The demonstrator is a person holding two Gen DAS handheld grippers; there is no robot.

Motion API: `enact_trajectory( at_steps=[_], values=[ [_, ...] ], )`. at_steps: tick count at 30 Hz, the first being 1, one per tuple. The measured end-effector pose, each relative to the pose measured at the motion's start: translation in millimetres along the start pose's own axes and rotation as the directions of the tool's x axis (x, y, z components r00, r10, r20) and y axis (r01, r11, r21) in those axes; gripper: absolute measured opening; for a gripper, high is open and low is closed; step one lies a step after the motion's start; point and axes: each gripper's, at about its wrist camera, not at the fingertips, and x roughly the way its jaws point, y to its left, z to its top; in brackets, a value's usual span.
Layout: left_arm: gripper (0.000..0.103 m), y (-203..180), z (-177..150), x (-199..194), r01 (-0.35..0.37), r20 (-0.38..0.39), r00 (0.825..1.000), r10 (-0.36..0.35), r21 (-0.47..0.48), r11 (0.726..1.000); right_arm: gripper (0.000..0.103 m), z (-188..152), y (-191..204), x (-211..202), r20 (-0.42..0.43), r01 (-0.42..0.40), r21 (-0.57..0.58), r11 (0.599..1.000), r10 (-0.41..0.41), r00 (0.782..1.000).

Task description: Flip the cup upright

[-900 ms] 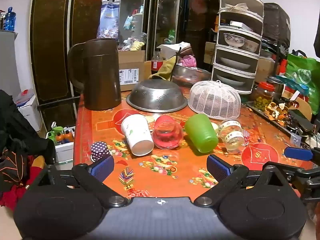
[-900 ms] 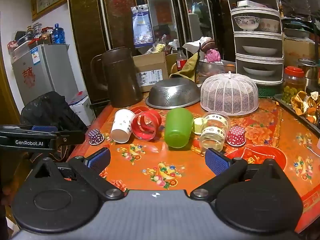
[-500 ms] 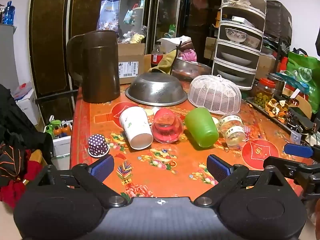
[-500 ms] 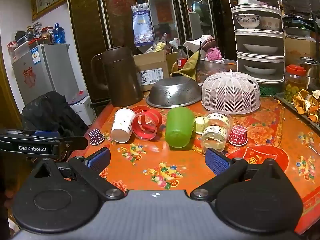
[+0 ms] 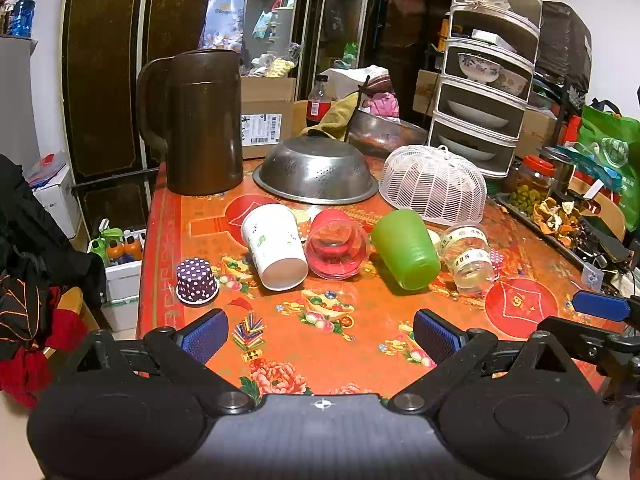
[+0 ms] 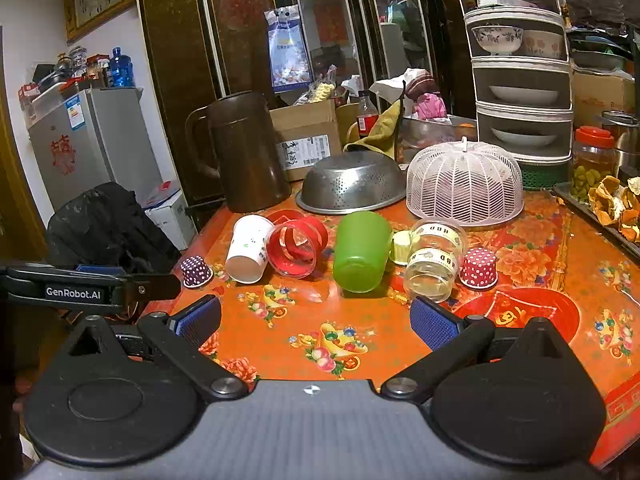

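Observation:
Several cups lie on their sides in a row on the orange floral table: a white paper cup, a red clear cup, a green plastic cup and a clear jar. They also show in the right wrist view: white cup, red cup, green cup, jar. My left gripper is open and empty, short of the row. My right gripper is open and empty, short of the green cup.
A purple dotted paper cup and a red dotted one stand upside down. Behind the row are a brown jug, a steel colander and a white mesh cover. A tray of peels lies right.
The left gripper has risen and drawn back a little, so more of the table shows. The right gripper has barely moved. No cup has moved.

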Motion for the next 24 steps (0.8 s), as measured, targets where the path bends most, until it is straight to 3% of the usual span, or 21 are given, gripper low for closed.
enact_trajectory(
  at_steps=[24],
  values=[
    [0.1,0.1,-2.1,0.4,0.001,-0.002,1.0,-0.001,-0.005,1.0,0.102,1.0,-1.1,0.3,-0.002,0.006,0.012,1.0,-0.006,1.0]
  ],
)
